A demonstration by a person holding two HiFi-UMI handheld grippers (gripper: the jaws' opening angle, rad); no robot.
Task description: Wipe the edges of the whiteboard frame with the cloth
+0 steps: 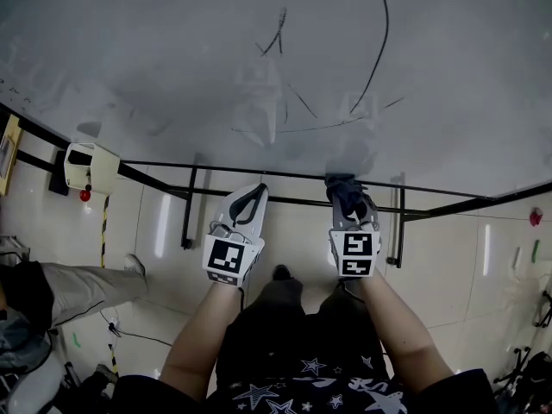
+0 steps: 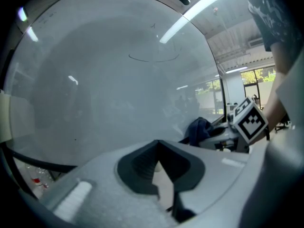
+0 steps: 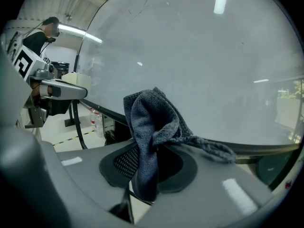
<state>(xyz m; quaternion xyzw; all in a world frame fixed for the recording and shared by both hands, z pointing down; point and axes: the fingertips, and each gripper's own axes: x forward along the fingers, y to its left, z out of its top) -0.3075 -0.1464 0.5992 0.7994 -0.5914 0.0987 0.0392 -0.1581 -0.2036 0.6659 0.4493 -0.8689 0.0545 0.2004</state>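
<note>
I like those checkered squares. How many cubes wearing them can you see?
2. One black-and-white marker cube sits on the left gripper; the other on the right gripper.

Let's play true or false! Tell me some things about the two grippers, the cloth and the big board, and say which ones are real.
1. The right gripper is pinching a dark cloth. True.
2. The left gripper is holding a marker pen. False: nothing sits between its jaws.
3. The whiteboard is perfectly clean. False: black lines are drawn on it.
4. The cloth is up by the bottom edge of the board's frame. True.
</note>
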